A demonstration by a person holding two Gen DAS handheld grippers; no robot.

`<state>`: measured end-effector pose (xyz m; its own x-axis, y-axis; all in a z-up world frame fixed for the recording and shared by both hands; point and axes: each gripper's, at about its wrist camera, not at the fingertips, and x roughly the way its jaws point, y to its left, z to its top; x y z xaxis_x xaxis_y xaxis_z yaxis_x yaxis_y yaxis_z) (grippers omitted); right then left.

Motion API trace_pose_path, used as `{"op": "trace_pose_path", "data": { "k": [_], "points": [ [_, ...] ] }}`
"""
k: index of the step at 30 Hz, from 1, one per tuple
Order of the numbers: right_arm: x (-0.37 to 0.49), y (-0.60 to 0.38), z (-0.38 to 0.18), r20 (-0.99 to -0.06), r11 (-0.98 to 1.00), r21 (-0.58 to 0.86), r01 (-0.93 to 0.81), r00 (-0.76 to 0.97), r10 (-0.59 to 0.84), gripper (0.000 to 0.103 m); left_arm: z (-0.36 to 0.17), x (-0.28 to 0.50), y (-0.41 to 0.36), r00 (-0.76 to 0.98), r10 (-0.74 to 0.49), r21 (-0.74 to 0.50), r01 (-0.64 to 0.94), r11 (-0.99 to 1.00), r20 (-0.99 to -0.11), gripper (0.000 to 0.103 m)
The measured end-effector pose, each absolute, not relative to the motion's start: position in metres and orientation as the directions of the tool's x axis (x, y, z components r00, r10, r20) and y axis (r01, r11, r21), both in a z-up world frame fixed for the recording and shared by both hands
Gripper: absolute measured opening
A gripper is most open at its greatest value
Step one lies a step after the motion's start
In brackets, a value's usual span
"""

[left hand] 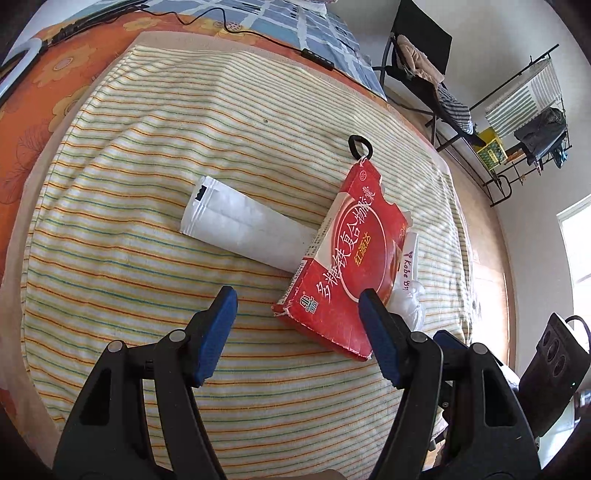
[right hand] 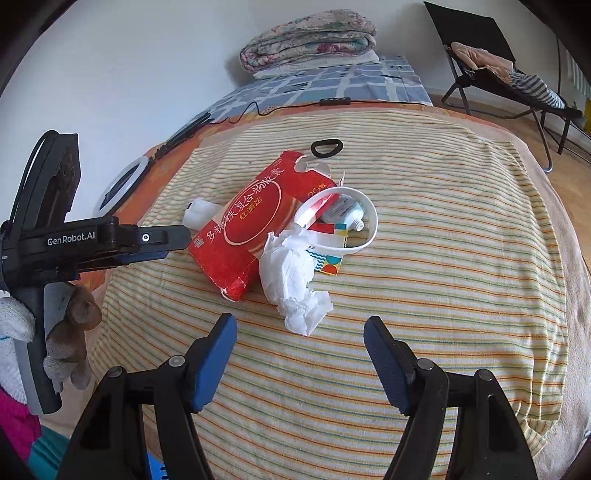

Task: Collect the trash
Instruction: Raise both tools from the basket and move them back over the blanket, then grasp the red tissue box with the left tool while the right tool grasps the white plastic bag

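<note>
Both claws stand spread with nothing between the fingers: left gripper [left hand: 297, 295], marked "GenRobot.AI", and right gripper [right hand: 300, 323]. Near the middle of the striped blanket [right hand: 461, 229] lies a red box [right hand: 255, 225] with Chinese lettering, touching crumpled tissue [right hand: 295, 280]; beside it, a "Kobe" wrapper [left hand: 408, 262].

We see a striped blanket [right hand: 443, 258] spread over an orange floral sheet [left hand: 55, 74] on a bed. Folded quilts [right hand: 308, 40] sit at the far end, a black cable [left hand: 207, 18] trails across, and a folding chair [right hand: 480, 48] holds clothes.
</note>
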<state>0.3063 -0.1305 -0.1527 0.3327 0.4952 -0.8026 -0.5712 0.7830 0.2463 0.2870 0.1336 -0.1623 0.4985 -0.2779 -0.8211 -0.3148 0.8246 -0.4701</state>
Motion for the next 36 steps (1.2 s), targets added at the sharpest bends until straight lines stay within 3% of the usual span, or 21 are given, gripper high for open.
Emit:
{"op": "trace_pose_path", "data": {
  "k": [6,13,15,17,24,29,32,36],
  "points": [
    [0.317,-0.122,-0.161,-0.809,0.780,0.254,-0.572,0.317,0.495,0.071,-0.179,0.297,0.139,0.502,-0.367,-0.566,-0.332,0.755,-0.783,0.070],
    [0.326,-0.114,-0.173,-0.819,0.774,0.269,-0.573,0.288,0.497,0.058,-0.181,0.296,0.139,0.529,-0.387,-0.602,-0.328,0.728,-0.756,0.070],
    [0.328,-0.114,-0.175,-0.818,0.775,0.278,-0.568,0.282,0.501,0.057,-0.180,0.294,0.139,0.534,-0.394,-0.610,-0.319,0.725,-0.748,0.060],
    [0.330,-0.114,-0.176,-0.818,0.776,0.287,-0.562,0.277,0.504,0.056,-0.178,0.295,0.136,0.524,-0.390,-0.596,-0.310,0.741,-0.757,0.040],
    [0.333,-0.116,-0.174,-0.813,0.776,0.301,-0.554,0.277,0.512,0.049,-0.158,0.292,0.120,0.548,-0.381,-0.579,-0.247,0.777,-0.745,0.030],
    [0.338,-0.123,-0.179,-0.817,0.787,0.321,-0.527,0.267,0.512,0.032,-0.147,0.291,0.108,0.533,-0.310,-0.482,-0.220,0.848,-0.787,0.028],
    [0.340,-0.130,-0.178,-0.812,0.789,0.336,-0.514,0.266,0.519,0.024,-0.149,0.283,0.107,0.533,-0.314,-0.487,-0.219,0.846,-0.786,0.026],
    [0.340,-0.136,-0.172,-0.812,0.797,0.319,-0.513,0.286,0.509,0.019,-0.149,0.263,0.112,0.542,-0.294,-0.477,-0.233,0.847,-0.787,0.026]
  ]
}}
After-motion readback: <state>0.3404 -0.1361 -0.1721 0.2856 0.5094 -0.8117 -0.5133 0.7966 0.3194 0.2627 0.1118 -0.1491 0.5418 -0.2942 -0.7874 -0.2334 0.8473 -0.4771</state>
